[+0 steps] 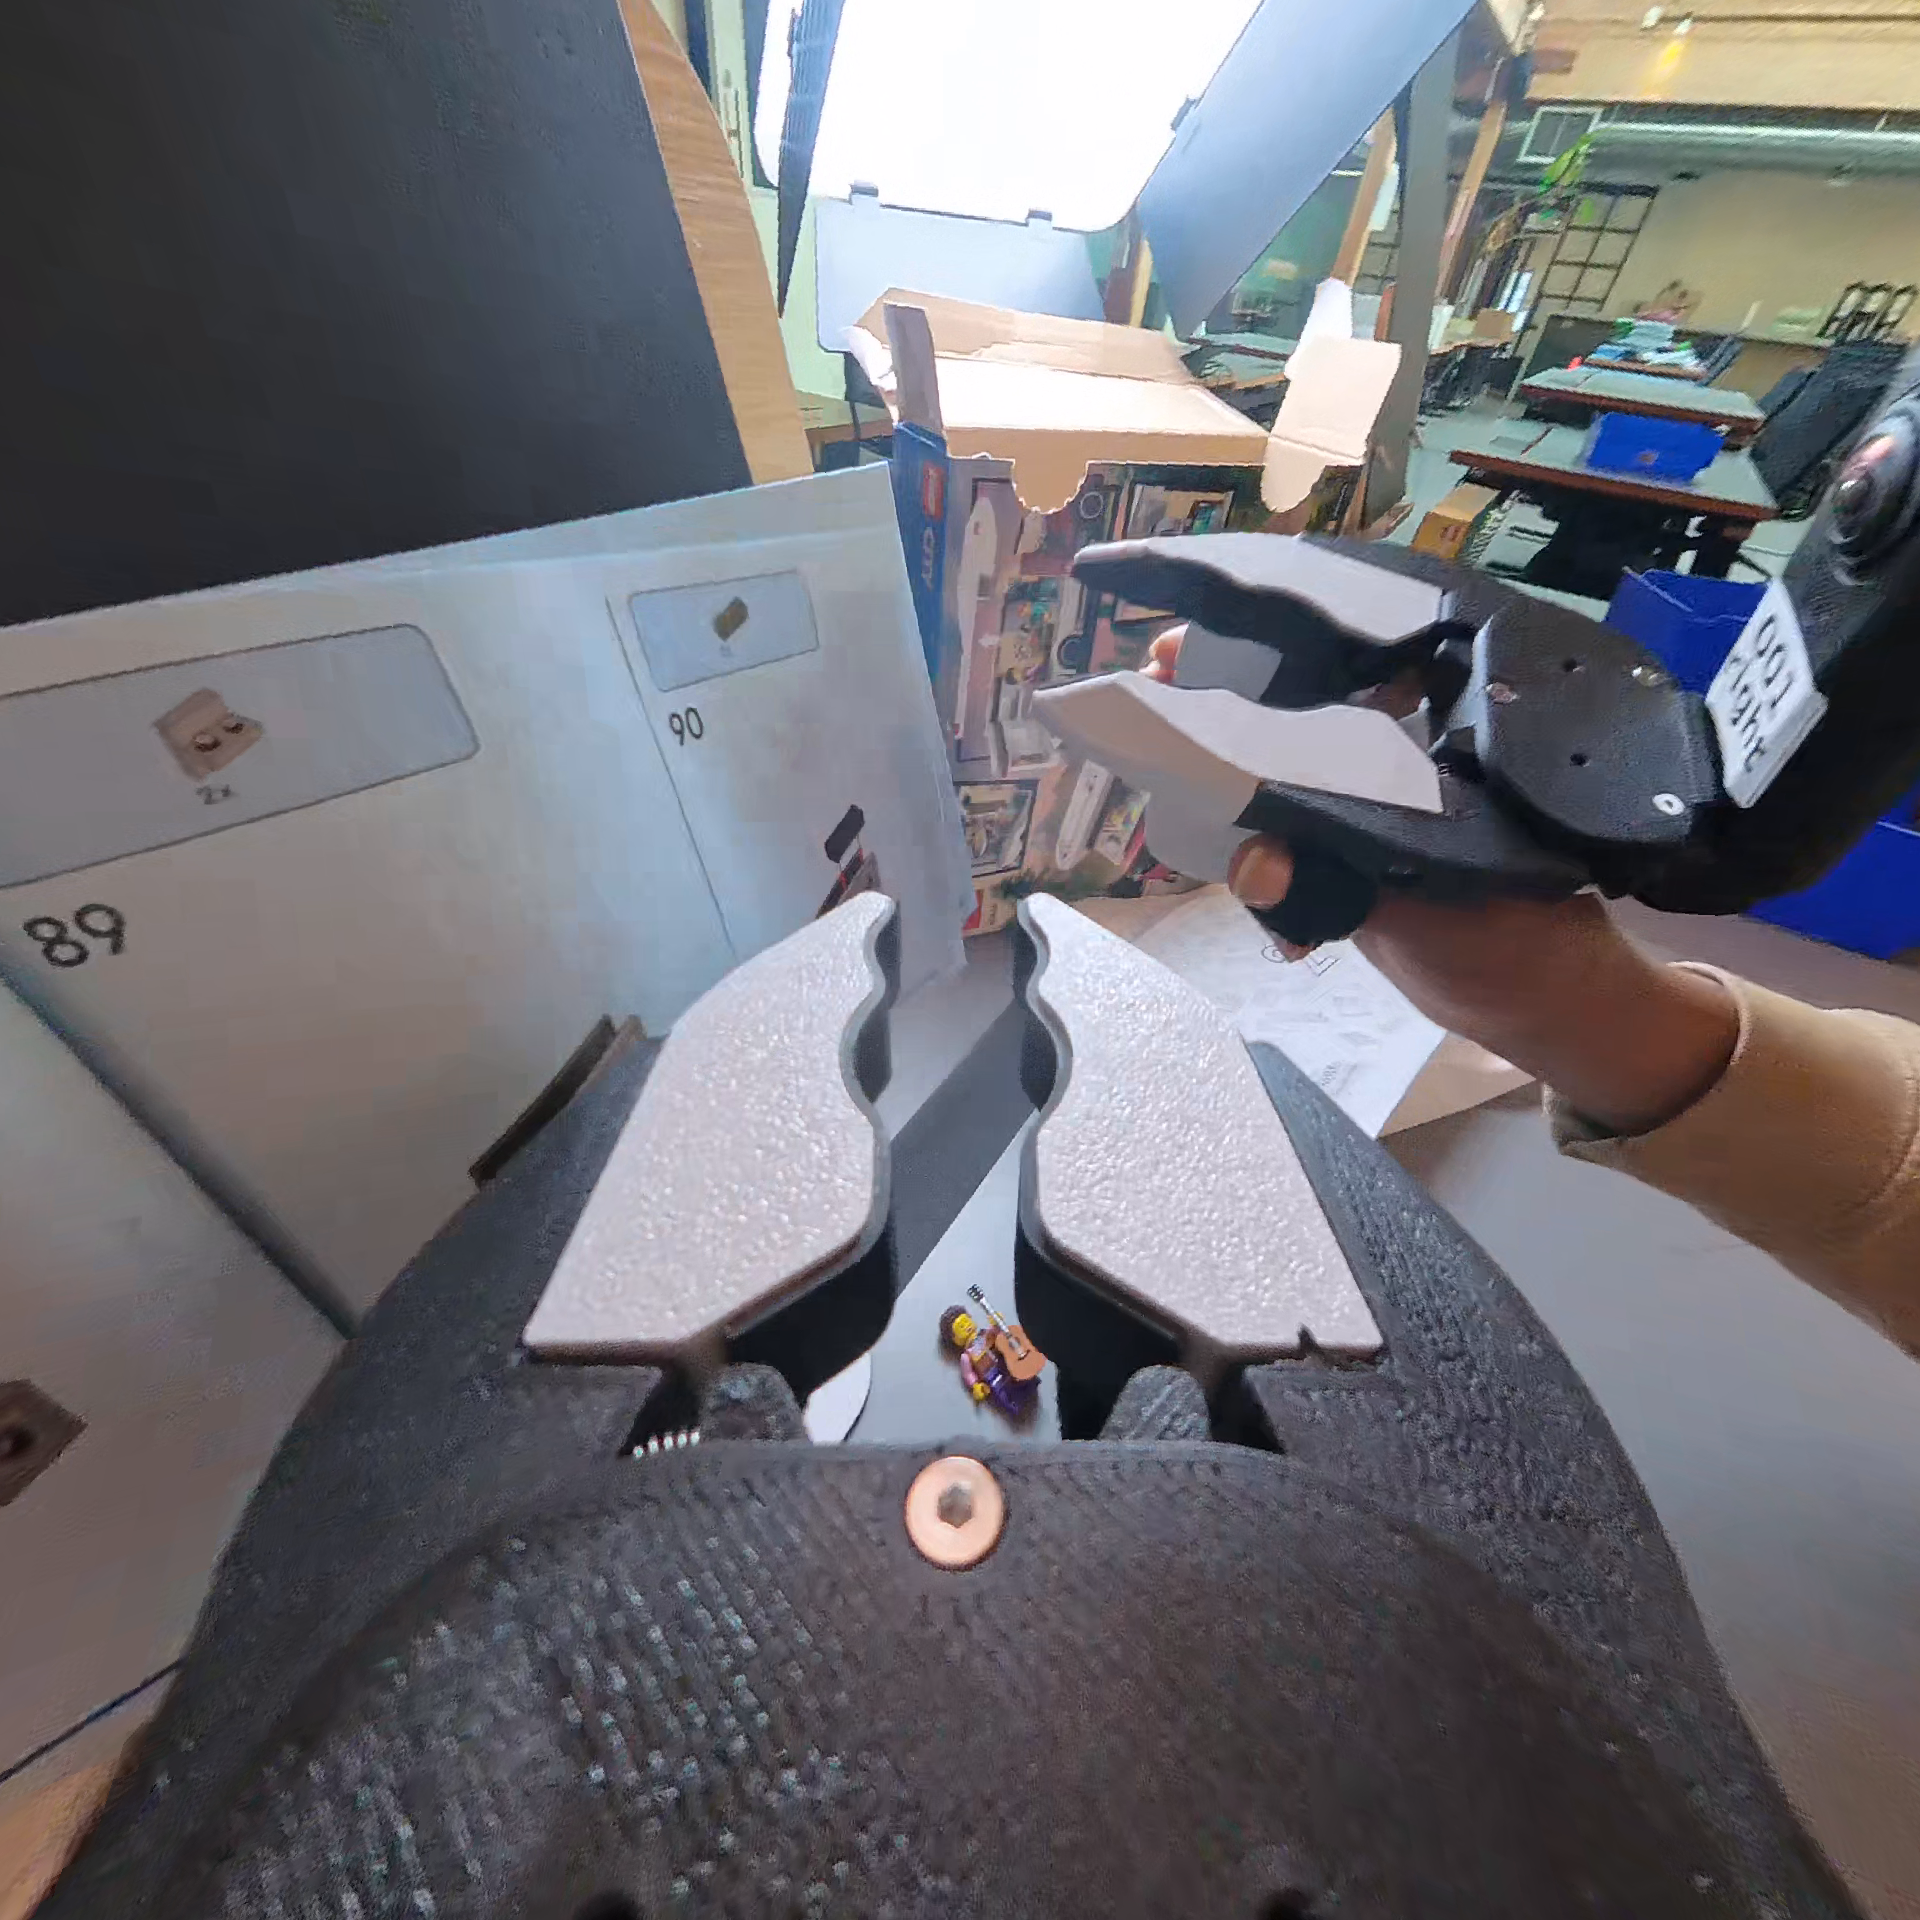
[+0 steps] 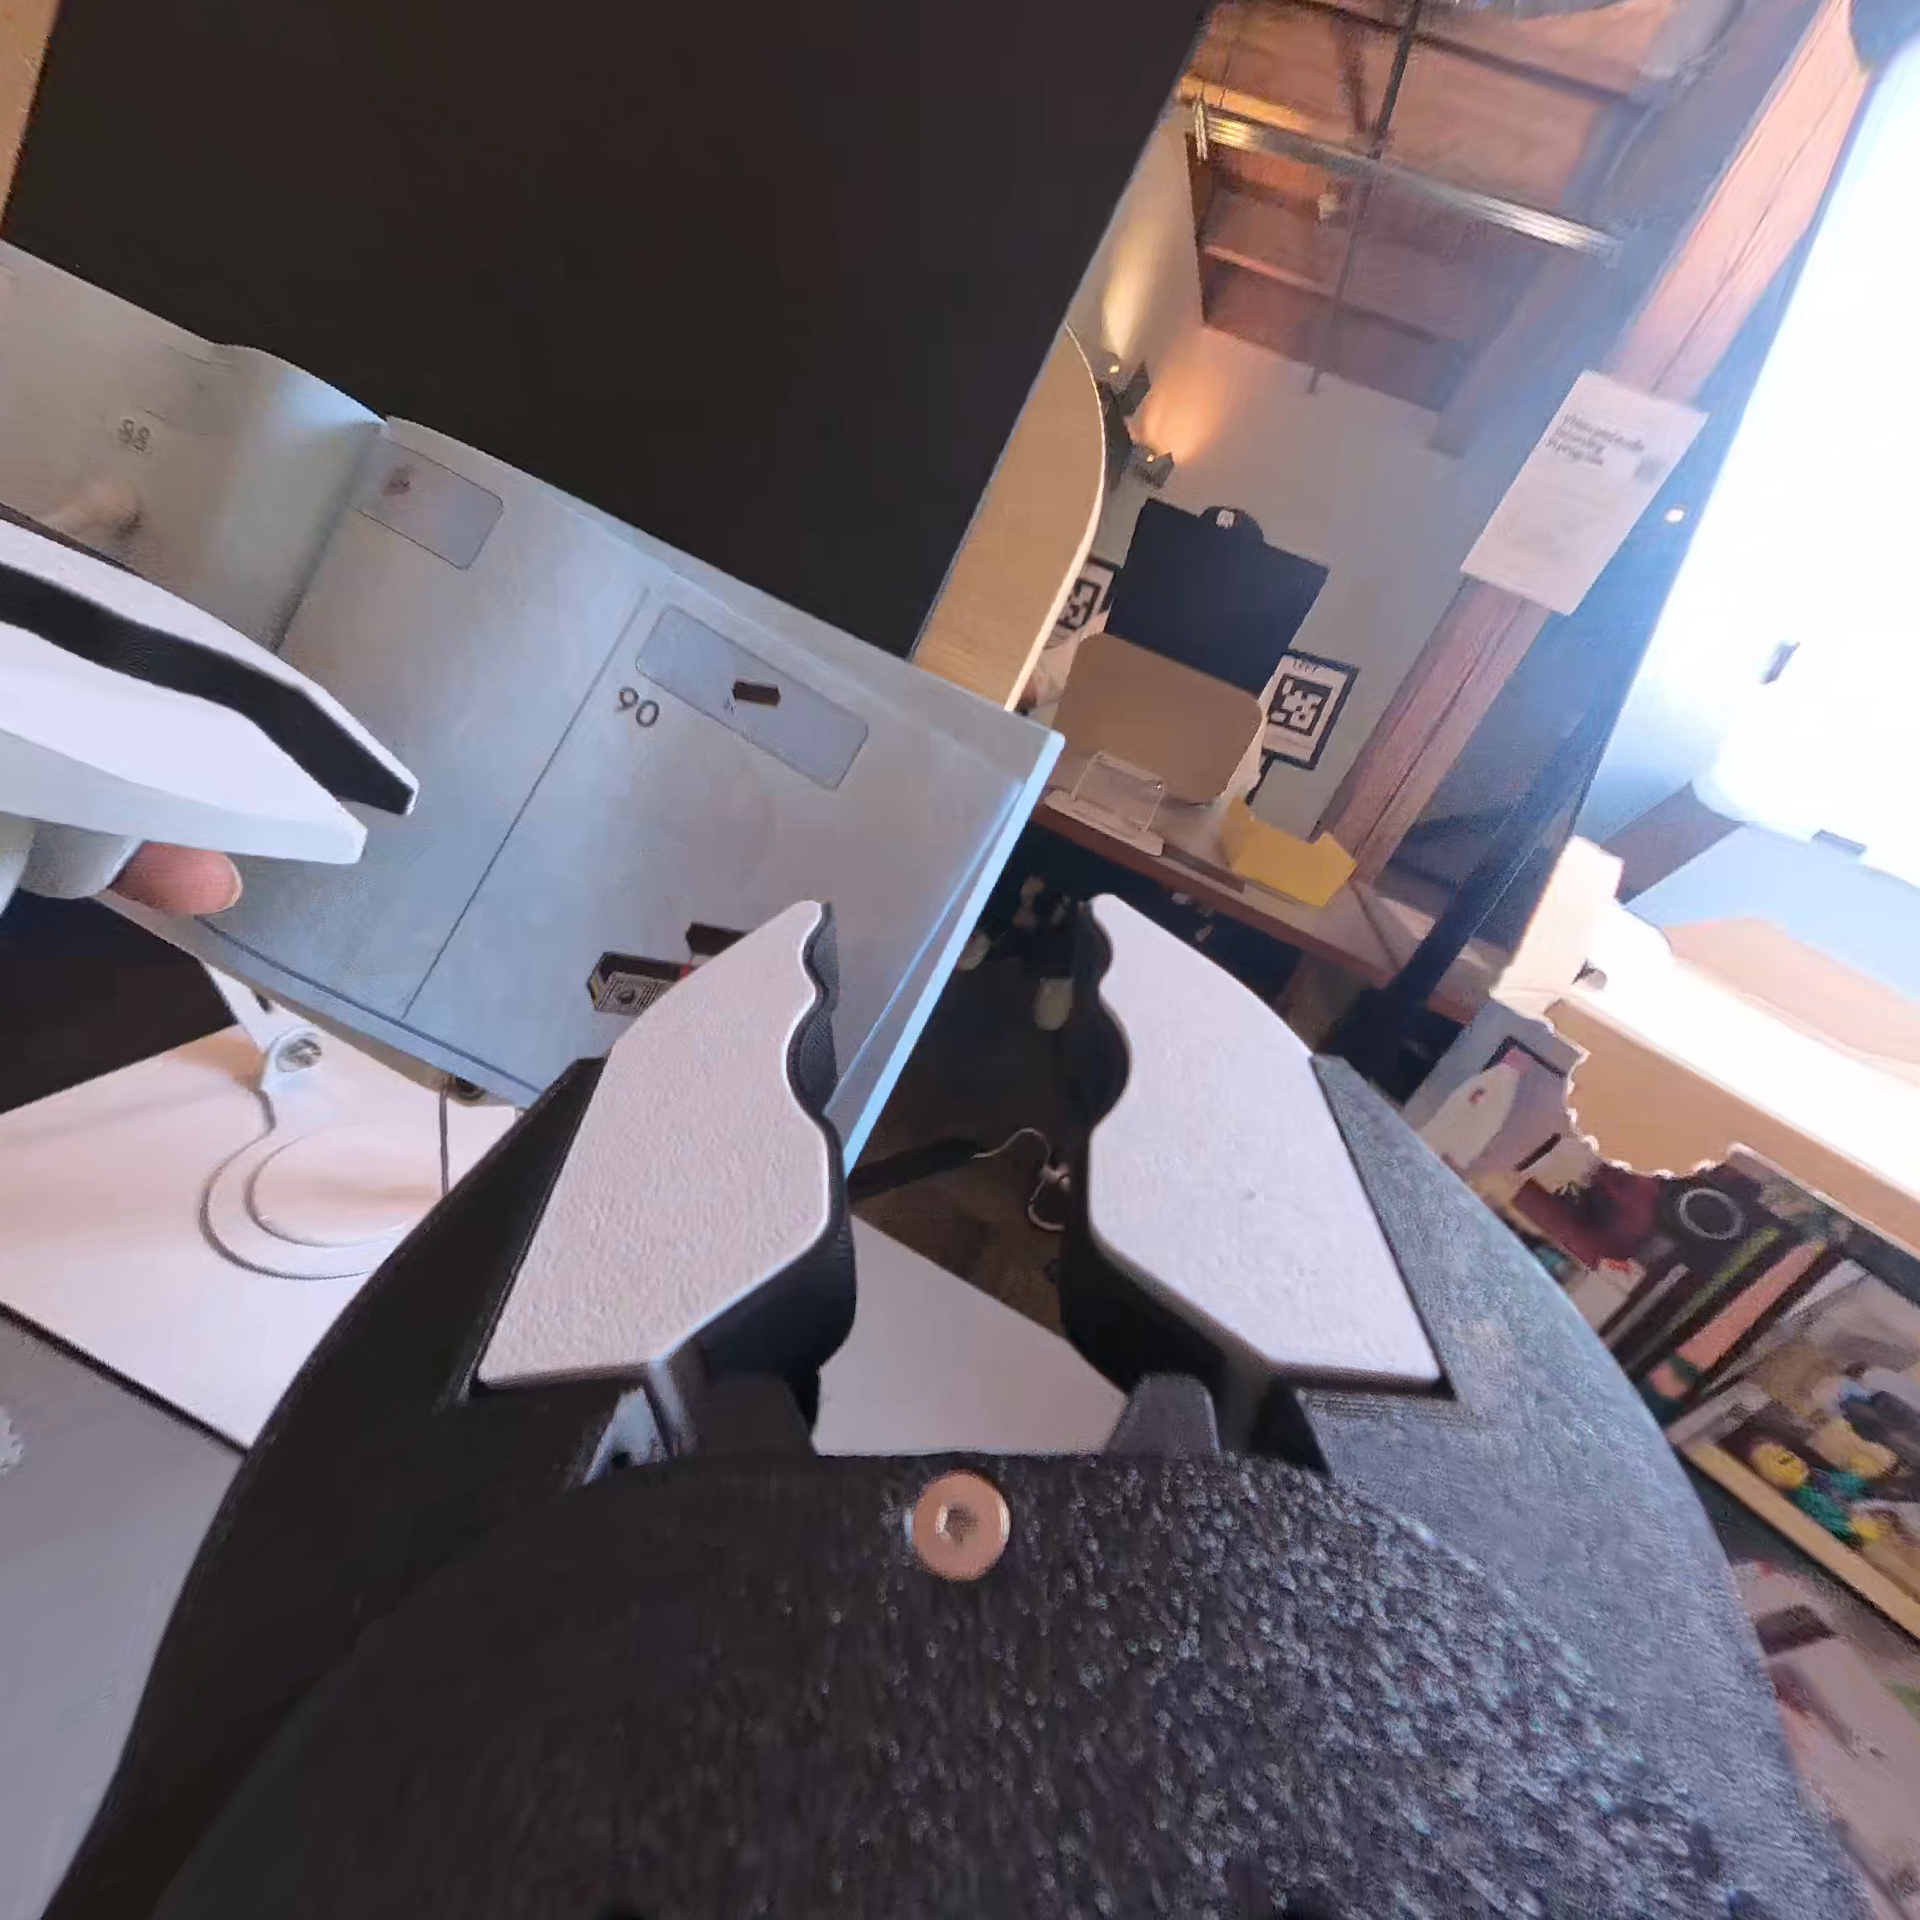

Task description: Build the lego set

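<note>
Left gripper (image 1: pixel 956 920) fills the near field; its grey fingers (image 1: pixel 748 1122) stand a narrow way apart with nothing between them. Just beyond the tips is the right edge of an open booklet (image 1: pixel 436 810), propped upright on a white stand (image 2: pixel 281 1195). Below the jaws, on the dark table (image 1: pixel 1621 1351), lies a minifigure (image 1: pixel 992 1351) with a guitar.

Right gripper (image 2: pixel 956 920) is held higher, to the right. Its fingers (image 2: pixel 686 1153) are wide apart and hold nothing. The booklet's free edge passes just beside the left finger, inside the gap; I cannot tell whether it touches.

Booklet: long axis runs left to right, pages face near, free edge points right toward a toy box (image 1: pixel 1039 665) on the far side, with a cardboard box (image 1: pixel 1091 384) behind it.

Risks, as I judge them: either gripper nudging the thin page could bend it or tip the booklet off its stand. A low sweep of the left gripper could knock the minifigure along the table.
</note>
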